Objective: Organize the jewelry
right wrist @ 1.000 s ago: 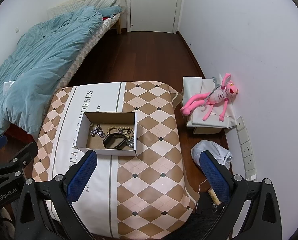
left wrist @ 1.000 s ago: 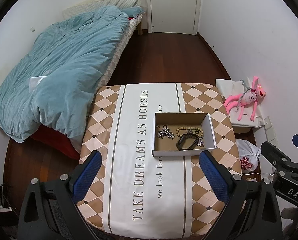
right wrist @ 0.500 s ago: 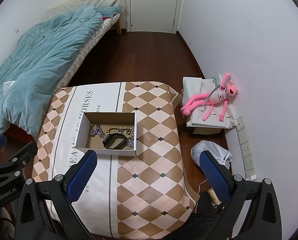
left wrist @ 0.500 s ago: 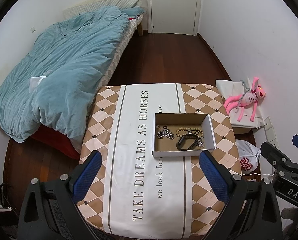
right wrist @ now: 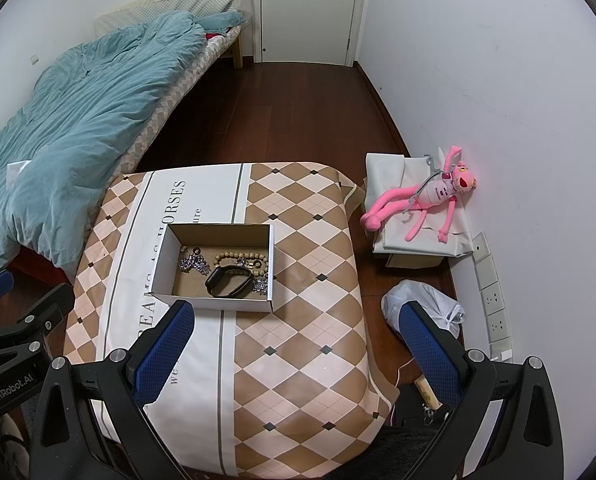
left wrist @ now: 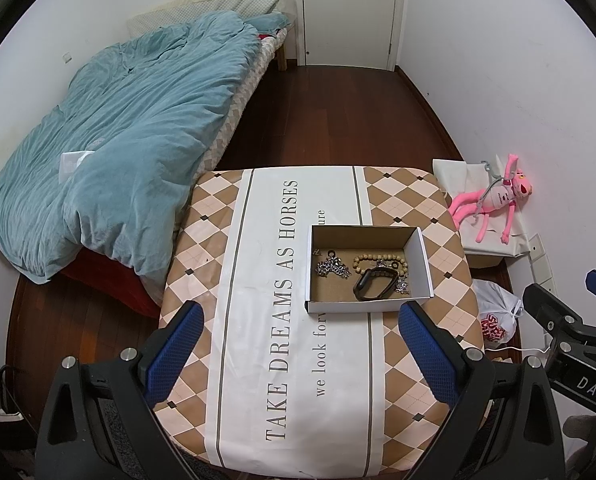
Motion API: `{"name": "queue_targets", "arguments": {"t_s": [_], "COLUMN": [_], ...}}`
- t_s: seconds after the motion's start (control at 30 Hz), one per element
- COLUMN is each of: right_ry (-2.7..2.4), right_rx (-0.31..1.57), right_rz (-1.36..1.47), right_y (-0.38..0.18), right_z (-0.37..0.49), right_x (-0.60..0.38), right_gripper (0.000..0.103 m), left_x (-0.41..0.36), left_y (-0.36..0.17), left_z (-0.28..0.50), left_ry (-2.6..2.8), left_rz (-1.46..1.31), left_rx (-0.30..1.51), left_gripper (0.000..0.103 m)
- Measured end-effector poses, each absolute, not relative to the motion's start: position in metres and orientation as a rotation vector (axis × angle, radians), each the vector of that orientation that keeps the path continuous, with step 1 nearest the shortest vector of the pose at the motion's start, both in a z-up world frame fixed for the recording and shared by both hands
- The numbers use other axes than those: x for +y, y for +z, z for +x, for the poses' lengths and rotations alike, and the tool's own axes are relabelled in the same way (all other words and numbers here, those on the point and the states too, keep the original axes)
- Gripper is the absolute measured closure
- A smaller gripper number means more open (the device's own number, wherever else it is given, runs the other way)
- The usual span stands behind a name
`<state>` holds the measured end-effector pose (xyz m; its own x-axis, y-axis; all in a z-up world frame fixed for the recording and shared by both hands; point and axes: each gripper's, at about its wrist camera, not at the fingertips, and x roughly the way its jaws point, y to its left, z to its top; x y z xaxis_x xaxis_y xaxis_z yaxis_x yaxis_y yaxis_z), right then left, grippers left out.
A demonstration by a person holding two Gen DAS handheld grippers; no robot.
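A white cardboard box (left wrist: 420, 256) stands on the table and also shows in the right wrist view (right wrist: 162, 258). Inside lie a black band (left wrist: 376, 285), a wooden bead bracelet (left wrist: 362, 260) and a silver chain (left wrist: 332, 268); the right wrist view shows the band (right wrist: 229, 281), beads (right wrist: 233, 256) and chain (right wrist: 193, 263) too. My left gripper (left wrist: 300, 354) is open and empty, held high above the table's near side. My right gripper (right wrist: 293, 356) is open and empty, above the table's near right part.
The table wears a checked cloth with lettering (left wrist: 281, 360). A bed with a teal duvet (left wrist: 117, 140) lies left. A pink plush toy (right wrist: 426, 196) on a low box and a white plastic bag (right wrist: 422, 312) sit by the right wall. A door (left wrist: 348, 12) is at the back.
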<state>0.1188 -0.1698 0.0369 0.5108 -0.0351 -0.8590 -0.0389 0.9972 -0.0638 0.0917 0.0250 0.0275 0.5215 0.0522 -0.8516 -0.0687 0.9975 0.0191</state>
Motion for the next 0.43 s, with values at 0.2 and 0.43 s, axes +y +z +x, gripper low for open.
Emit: {"name": "queue_targets", "arguments": {"t_s": [0.2, 0.43], "right_ry": [0.001, 0.004], "right_rx": [1.034, 1.037], "right_rz": [-0.079, -0.079], "right_y": [0.0366, 0.0365], "right_z": [0.1190, 0.1189], "right_x": [-0.1697, -0.1704], "right_gripper": [0.000, 0.000], "left_x": [0.0258, 0.0239], "left_y": [0.0277, 0.0299], "left_z": [0.0918, 0.0919], "left_ry": [0.073, 0.082], "left_rz": [-0.017, -0.018], "left_rx": [1.018, 1.004], "left_gripper": [0.004, 0.004]}}
